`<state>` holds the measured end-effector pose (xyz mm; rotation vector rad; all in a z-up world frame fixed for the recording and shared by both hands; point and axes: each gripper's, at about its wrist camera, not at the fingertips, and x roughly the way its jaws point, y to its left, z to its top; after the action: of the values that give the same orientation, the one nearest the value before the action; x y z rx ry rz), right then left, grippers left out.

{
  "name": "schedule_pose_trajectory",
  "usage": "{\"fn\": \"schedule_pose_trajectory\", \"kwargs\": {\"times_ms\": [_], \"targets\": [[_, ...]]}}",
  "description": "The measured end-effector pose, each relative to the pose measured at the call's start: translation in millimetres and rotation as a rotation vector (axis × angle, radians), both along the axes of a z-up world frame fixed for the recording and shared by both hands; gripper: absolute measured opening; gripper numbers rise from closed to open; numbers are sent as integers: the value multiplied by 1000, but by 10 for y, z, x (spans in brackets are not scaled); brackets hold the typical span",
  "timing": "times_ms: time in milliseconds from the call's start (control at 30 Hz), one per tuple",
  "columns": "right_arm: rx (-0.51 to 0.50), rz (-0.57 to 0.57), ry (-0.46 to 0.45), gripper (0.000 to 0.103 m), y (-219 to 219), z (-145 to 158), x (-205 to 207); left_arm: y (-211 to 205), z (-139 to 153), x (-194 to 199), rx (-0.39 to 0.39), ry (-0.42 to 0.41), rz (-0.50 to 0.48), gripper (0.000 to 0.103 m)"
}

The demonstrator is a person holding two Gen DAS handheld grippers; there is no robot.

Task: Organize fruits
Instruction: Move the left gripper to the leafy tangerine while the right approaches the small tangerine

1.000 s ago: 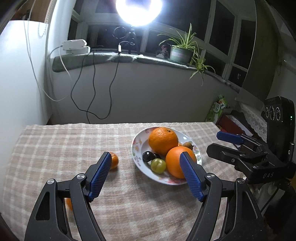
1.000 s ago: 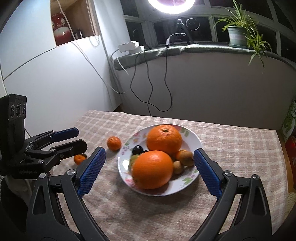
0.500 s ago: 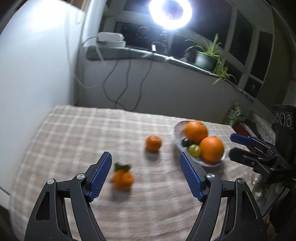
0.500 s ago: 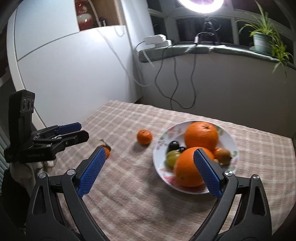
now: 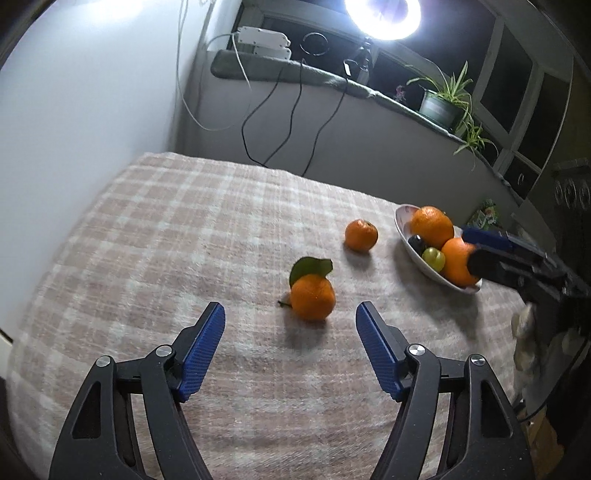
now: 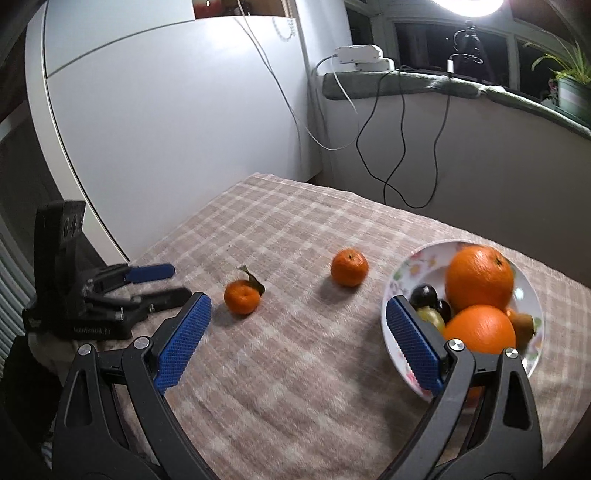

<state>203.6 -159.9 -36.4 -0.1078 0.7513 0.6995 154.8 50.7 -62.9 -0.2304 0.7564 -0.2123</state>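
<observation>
The left tongs (image 5: 290, 321) stand wide apart with nothing between them, black angular arms tipped with blue, finely ribbed pads (image 5: 203, 350); the right tongs (image 6: 297, 339) gape just as wide and empty, the right-hand pad overlapping the near rim of the plate in the right wrist view; under both lies the bench (image 5: 147, 240), covered in a soft, fuzzy cloth of beige and cream checks; just beyond the left tongs sits a small round mandarin (image 5: 312, 297) with dimpled peel and a green leaf (image 5: 310, 266) curling up behind it; farther off, well apart from it, a second mandarin (image 5: 361, 235) rests bare on the cloth, near the plate; the plate (image 6: 402, 273) is shallow, glossy white with a flower pattern, and holds two large pebbled oranges (image 6: 479, 278), a smooth green fruit (image 5: 433, 258), dark glossy round fruits (image 6: 424, 294) and a small brown one (image 6: 522, 326); beyond, black cables (image 5: 280, 110) hang from a sill bearing a potted plant (image 5: 445, 103); a ring light (image 5: 382, 14) glares above.
</observation>
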Motion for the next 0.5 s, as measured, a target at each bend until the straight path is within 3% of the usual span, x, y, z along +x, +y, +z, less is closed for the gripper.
{"fn": "schedule_pose_trajectory", "kwargs": {"times_ms": [133,500], "targets": [[-85,41,5,97,188,22,191,-64,-57,63,-6,11,-28,68],[-264,111,73,63,513,-222,695,-193,-99,230,-6,22,-71,57]]}}
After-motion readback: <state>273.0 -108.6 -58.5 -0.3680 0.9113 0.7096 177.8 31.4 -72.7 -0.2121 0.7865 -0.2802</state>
